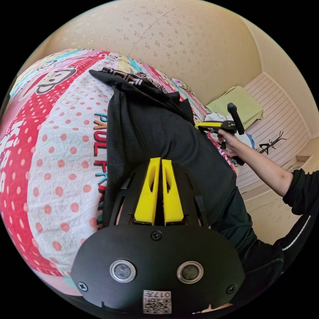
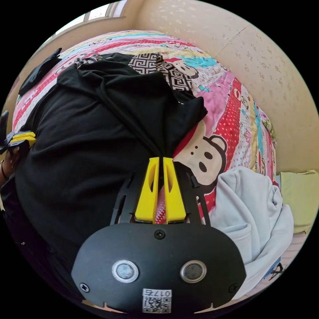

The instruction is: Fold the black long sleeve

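Left gripper view: two grippers, left [image 1: 161, 160] and right [image 1: 199, 126], jaws pinching one black long sleeve [image 1: 149, 133].

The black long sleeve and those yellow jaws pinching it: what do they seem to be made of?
The black long sleeve looks like soft matte knit, perhaps fleecy cotton: it creases and gives no shine. The right tool has smooth yellow jaws with cut-out slots, probably moulded or printed plastic; the left tool looks alike.

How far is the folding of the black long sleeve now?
Done: the black long sleeve lies spread on the cartoon bedspread. In hand: left gripper and right gripper each pinch an edge. Left: no neat fold shows yet, so nearly all the folding.
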